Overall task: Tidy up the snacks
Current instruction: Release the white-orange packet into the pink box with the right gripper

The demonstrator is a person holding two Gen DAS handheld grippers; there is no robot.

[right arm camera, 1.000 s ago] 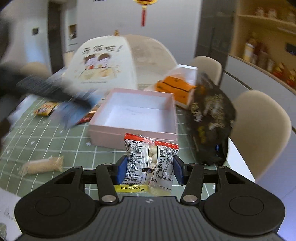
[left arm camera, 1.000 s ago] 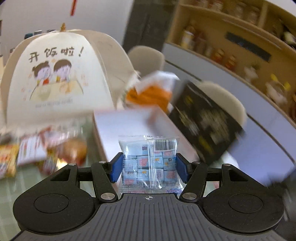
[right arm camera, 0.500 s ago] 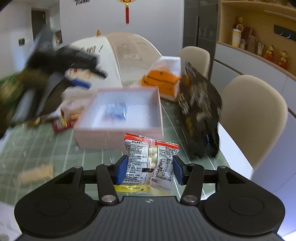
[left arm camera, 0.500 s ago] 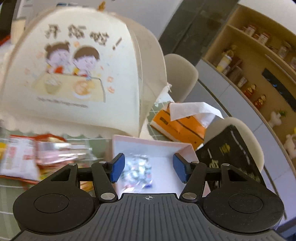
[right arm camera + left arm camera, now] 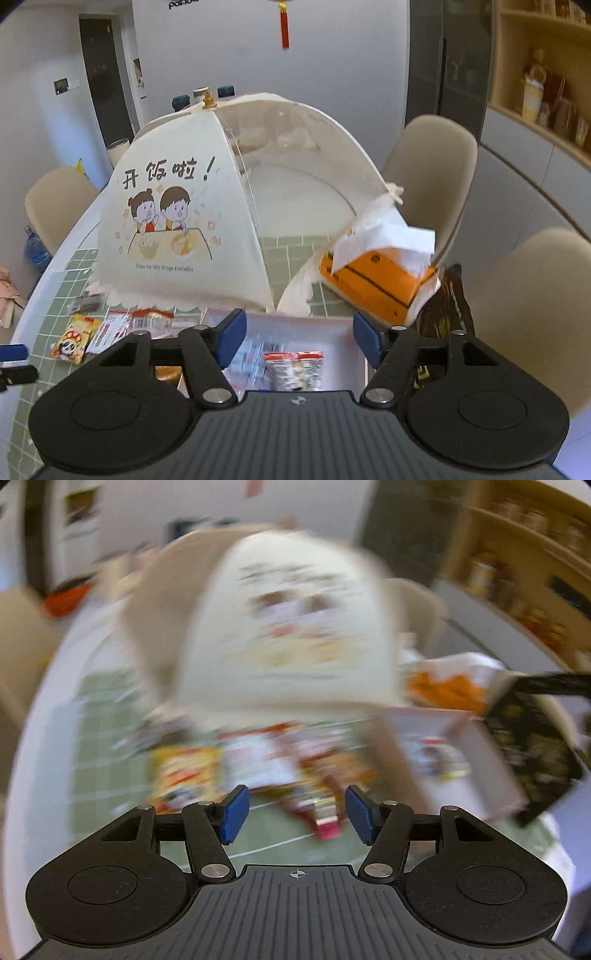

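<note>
Food cover (image 5: 173, 221): cream panel, black characters, cartoon of two children at a meal; neighbouring panels clear. Surface (image 5: 291, 245): green, white grid lines. Box (image 5: 343, 332): pale pink, white interior. Packet in box (image 5: 293, 371): clear with red top band, black print. Tissue pack (image 5: 380, 284): orange, black lines, white tissue. Loose packet (image 5: 74, 338): yellow with cartoon figure. Right tool (image 5: 299, 341): black, blue pads.

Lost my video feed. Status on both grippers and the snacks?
Right gripper jaws opening, nothing between them; red-topped packet lies in the pink box. Left gripper open, empty, over loose snack packets. Nothing blocking.
</note>
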